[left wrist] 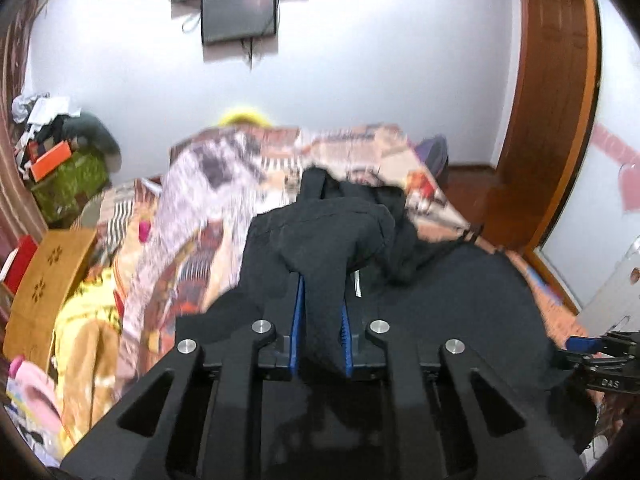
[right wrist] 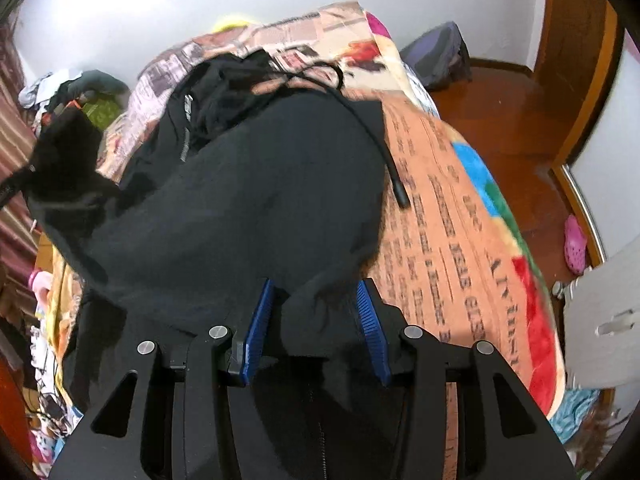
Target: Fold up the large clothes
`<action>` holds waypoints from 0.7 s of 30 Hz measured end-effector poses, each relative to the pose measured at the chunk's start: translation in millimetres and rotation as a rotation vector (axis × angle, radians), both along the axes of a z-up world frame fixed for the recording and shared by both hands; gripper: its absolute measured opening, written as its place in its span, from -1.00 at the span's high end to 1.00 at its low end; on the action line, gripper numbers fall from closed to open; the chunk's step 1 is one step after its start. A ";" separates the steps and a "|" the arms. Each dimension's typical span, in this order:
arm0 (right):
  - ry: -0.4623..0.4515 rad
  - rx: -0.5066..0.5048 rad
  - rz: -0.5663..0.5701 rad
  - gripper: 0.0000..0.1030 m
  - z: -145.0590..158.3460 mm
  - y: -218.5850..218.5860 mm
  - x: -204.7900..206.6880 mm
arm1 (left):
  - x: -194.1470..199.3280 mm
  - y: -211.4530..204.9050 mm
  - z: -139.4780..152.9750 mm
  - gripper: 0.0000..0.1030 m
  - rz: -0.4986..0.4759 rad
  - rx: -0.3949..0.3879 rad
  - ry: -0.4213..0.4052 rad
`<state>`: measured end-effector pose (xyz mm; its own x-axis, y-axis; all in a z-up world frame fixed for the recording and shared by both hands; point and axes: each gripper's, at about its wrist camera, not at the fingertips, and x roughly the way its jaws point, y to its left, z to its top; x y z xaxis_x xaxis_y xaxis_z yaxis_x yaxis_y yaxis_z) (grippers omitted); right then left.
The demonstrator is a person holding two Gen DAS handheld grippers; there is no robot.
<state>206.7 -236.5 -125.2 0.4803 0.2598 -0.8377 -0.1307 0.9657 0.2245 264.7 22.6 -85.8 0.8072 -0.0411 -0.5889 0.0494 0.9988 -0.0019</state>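
A large black hooded jacket (right wrist: 248, 184) lies spread over a bed with a patterned blanket (right wrist: 460, 248). It has a zipper (right wrist: 186, 132) and a black drawstring (right wrist: 384, 152). My left gripper (left wrist: 320, 280) is shut on a bunched fold of the black jacket (left wrist: 332, 232) and holds it lifted above the bed. My right gripper (right wrist: 316, 284) is closed on the jacket's near edge, with fabric filling the gap between its blue pads (right wrist: 256, 328). The right gripper also shows at the right edge of the left wrist view (left wrist: 600, 354).
A wooden box (left wrist: 48, 280) and yellow clothes (left wrist: 88, 320) lie at the bed's left. Piled clutter (left wrist: 60, 152) stands by the far left wall. A wooden door frame (left wrist: 552, 100) and wooden floor (right wrist: 520, 120) are on the right. A pink shoe (right wrist: 576, 244) lies on the floor.
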 end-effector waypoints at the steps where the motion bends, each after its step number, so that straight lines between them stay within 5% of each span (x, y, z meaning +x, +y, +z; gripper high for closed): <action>1: -0.013 0.008 0.003 0.22 4.6 0.8 1.4 | -3.2 3.4 4.5 0.70 -0.006 -0.004 -0.016; 5: -0.034 0.027 0.020 0.22 11.8 11.6 6.8 | -10.1 21.1 0.4 0.70 0.006 -0.018 -0.015; 12: 0.008 -0.046 0.085 0.22 -16.6 40.8 2.3 | -13.5 69.2 -63.0 0.69 0.060 -0.073 0.182; 21: 0.013 -0.057 0.085 0.22 -13.7 39.8 2.9 | -53.1 103.0 -122.2 0.22 0.097 -0.141 0.339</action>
<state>209.6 -196.6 -138.8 0.4473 0.2508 -0.8585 -0.2096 0.9625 0.1719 211.5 125.6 -208.0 0.5716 -0.0736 -0.8173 -0.0727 0.9875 -0.1398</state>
